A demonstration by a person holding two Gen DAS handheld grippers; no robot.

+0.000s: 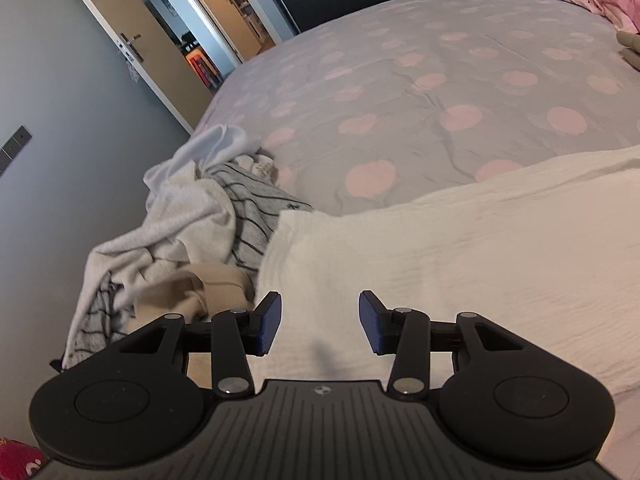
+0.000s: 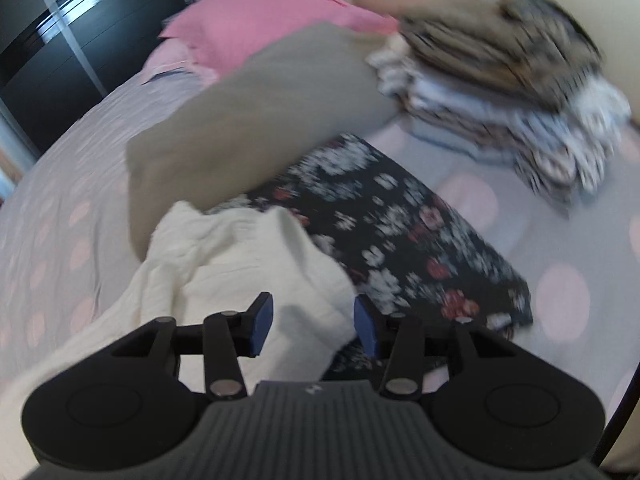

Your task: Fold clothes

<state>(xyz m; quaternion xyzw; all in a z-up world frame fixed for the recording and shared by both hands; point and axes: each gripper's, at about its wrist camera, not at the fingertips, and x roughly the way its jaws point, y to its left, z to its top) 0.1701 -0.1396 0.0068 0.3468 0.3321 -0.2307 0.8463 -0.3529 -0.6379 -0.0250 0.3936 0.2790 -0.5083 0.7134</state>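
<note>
Cream garment [image 1: 460, 248]: spread across near edge of bed [image 1: 400, 92], over spotted grey cover; textured weave, left end lying against heap of unfolded laundry [image 1: 192, 232]. Right end seen bunched and rumpled [image 2: 248, 264] in right wrist view, resting partly on dark floral garment [image 2: 408, 232].

Left gripper [image 1: 320, 322]: released, jaws apart, nothing between pads, hovering just above cream cloth near its left end. No contact visible.

Right gripper [image 2: 314, 330]: released, jaws apart, cream cloth lying below and between the pads [image 2: 365, 328] but not pressed by either. Picture blurred; fine contact not determinable.

Surroundings noted: flat taupe piece [image 2: 256, 120] beyond floral garment; 1 stack of folded items [image 2: 500, 96] at far right near headboard; pink pillow [image 2: 272, 20] at head of bed. Unfolded heap at left includes grey striped and white items.

Step in hand, judged: garment laid out, both ends let go, no fold edge in grasp. Appears to be interval between placing and next fold. Task well short of done, with heap at left untouched.

Next move, judged: requires flattening of bunched right end, then fresh grasp on 2 matching corners or edges, 1 per gripper, lifted together and carried across evenly. Risk: dragging floral garment along if right pads bite too deep.
</note>
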